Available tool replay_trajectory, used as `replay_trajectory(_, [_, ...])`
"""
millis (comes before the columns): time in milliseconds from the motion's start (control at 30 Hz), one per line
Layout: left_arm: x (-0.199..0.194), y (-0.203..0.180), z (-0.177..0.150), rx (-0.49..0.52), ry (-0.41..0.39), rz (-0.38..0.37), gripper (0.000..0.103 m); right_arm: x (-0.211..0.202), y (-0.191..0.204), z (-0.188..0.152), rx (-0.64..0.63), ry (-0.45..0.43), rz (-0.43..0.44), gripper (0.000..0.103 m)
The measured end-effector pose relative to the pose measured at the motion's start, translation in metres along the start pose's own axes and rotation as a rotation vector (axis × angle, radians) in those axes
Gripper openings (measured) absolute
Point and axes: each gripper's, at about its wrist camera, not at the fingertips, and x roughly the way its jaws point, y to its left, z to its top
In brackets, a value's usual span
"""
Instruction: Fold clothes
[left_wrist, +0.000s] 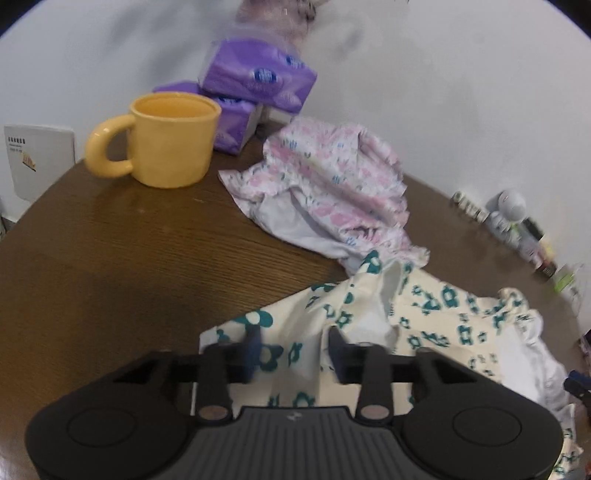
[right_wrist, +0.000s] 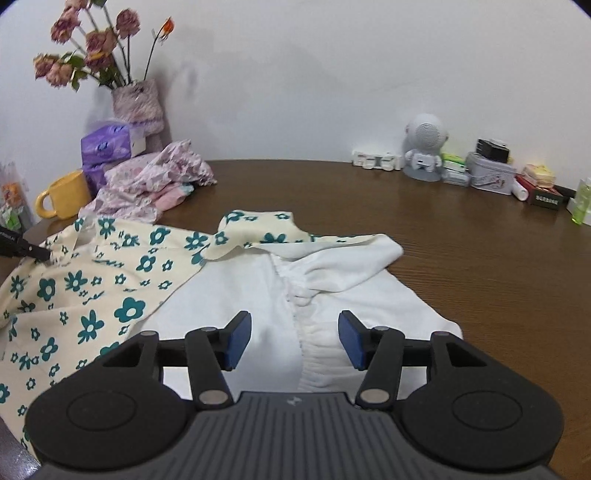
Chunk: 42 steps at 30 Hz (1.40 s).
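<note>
The cream garment with teal flowers (right_wrist: 110, 280) lay spread on the brown wooden table (right_wrist: 480, 266), its white lining (right_wrist: 351, 295) turned up on the right side and a gathered seam running down the middle. The right gripper (right_wrist: 295, 341) hung just over that lining with its blue pads (right_wrist: 238, 343) set apart and nothing pinched between them. The left gripper (left_wrist: 295, 350) stood over the garment's left edge, jaws partly spread either side of a raised fold of cloth; whether the pads pressed on it could not be told. Beyond the garment, a crumpled pink floral garment (left_wrist: 325, 184) lay near a yellow mug (left_wrist: 166, 140) and purple tissue packs (left_wrist: 258, 77). A vase of dried roses (right_wrist: 136, 99) stood at the wall, and a small white astronaut figure (right_wrist: 423, 147) with tins stood far right.
</note>
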Motion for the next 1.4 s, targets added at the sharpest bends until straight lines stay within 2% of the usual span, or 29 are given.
replay_trajectory(100, [-0.025,0.002,-0.015,-0.004,-0.016,0.000,0.045,-0.011,-0.005,-0.002,0.023,-0.026,-0.010,0.053])
replay_trajectory(233, [-0.045,0.000,-0.043,-0.001,0.025,0.001,0.043,-0.028,-0.004,-0.003,0.035,-0.055,-0.008,0.053])
replay_trajectory(333, [-0.049,-0.001,-0.062,-0.016,0.046,0.024,0.042,-0.040,0.011,-0.004,0.000,-0.063,0.055,0.053])
replay_trajectory(533, [-0.057,-0.007,-0.078,0.006,0.030,0.047,0.032,-0.036,0.086,-0.007,-0.190,-0.004,0.310,0.053])
replay_trajectory(567, [-0.057,-0.008,-0.079,0.018,0.028,0.050,0.028,-0.031,0.103,-0.007,-0.230,0.010,0.345,0.053])
replay_trajectory(733, [-0.059,-0.016,-0.086,0.088,0.010,0.068,0.024,-0.017,0.194,-0.008,-0.410,0.025,0.480,0.053])
replay_trajectory(833, [-0.058,-0.018,-0.089,0.127,-0.002,0.071,0.023,-0.007,0.232,-0.011,-0.460,0.034,0.449,0.053])
replay_trajectory(900, [-0.057,-0.018,-0.089,0.157,-0.006,0.073,0.017,0.002,0.252,-0.013,-0.485,0.044,0.418,0.053])
replay_trajectory(967, [-0.055,-0.018,-0.088,0.186,-0.003,0.073,0.007,0.010,0.271,-0.015,-0.506,0.057,0.388,0.051])
replay_trajectory(1067, [-0.053,-0.015,-0.082,0.219,0.012,0.063,0.002,0.019,0.280,-0.020,-0.511,0.111,0.346,0.037])
replay_trajectory(1133, [-0.055,-0.011,-0.077,0.237,0.011,0.065,0.002,0.021,0.282,-0.025,-0.521,0.126,0.332,0.019])
replay_trajectory(1200, [-0.058,-0.006,-0.072,0.236,-0.002,0.070,0.002,0.016,0.282,-0.028,-0.519,0.120,0.332,0.009])
replay_trajectory(1300, [-0.061,0.001,-0.066,0.231,-0.015,0.074,0.002,0.010,0.280,-0.031,-0.508,0.122,0.341,0.006])
replay_trajectory(1400, [-0.058,0.006,-0.065,0.213,0.006,0.070,0.005,0.005,0.275,-0.034,-0.480,0.143,0.369,0.006])
